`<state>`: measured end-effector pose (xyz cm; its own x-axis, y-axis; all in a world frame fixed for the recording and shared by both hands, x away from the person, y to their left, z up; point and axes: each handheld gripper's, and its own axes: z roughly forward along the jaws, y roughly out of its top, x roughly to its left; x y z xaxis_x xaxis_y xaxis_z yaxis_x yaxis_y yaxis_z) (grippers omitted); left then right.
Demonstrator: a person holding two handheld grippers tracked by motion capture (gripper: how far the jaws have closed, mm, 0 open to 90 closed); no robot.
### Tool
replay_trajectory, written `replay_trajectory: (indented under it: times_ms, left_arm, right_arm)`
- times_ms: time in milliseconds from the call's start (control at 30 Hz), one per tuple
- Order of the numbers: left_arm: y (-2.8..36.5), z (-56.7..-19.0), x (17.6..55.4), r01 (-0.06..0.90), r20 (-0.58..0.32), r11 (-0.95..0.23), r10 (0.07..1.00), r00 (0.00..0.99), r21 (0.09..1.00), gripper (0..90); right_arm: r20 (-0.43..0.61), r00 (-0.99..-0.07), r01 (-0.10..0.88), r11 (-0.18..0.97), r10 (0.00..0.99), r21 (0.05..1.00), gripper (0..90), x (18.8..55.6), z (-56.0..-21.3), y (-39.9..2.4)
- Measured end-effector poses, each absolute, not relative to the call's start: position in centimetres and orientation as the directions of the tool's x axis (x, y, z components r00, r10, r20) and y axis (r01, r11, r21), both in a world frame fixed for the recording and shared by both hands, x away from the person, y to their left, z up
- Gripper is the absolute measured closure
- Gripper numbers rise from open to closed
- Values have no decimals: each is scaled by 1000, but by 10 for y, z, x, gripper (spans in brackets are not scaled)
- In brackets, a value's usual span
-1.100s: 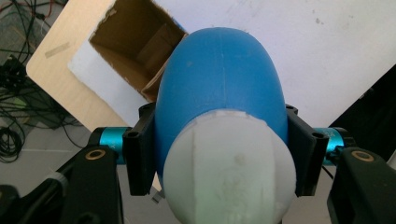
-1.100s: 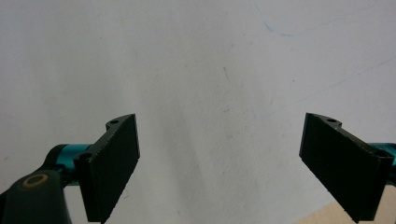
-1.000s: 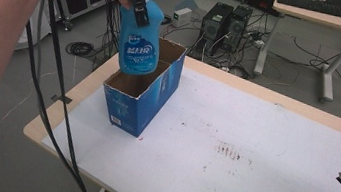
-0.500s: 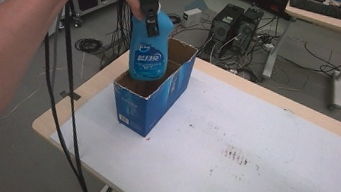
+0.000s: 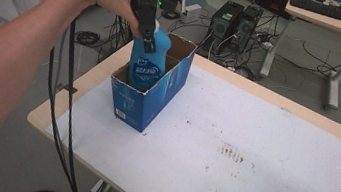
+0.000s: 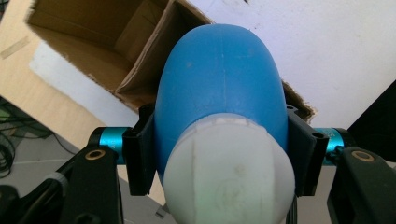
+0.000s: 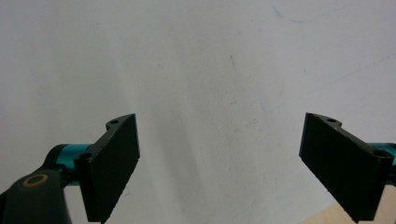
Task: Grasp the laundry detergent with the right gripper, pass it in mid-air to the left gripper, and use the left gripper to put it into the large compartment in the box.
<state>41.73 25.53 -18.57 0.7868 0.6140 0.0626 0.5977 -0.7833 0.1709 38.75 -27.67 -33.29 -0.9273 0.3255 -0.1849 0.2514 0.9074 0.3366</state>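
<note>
Sinking lower – bottle (image 5: 148, 62), box (image 5: 150, 98)

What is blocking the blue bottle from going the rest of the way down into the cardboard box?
Nothing visible. The left gripper holds the blue bottle by its neck, its lower part already inside the open cardboard box. The left gripper view shows bare cardboard beside the bottle.

The box (image 5: 151, 96) stands on the counter's (image 5: 248, 177) far left part; the bottle (image 5: 147, 62) sits partly in it, at its near end.
</note>
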Motion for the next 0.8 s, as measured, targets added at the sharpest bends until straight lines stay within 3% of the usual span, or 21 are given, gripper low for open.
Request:
replay_trajectory:
  times_ms: [533,800]
  left_arm:
    - [254,-236,424,443,75,-888,453,888,121,381]
    - [258,-254,426,422,64,-901,429,901,104,381]
  right_arm:
    - [-188,-923,265,909,335,321,117,386,-341,-275]
    - [-190,-927,253,915,322,314,117,386,-342,-272]
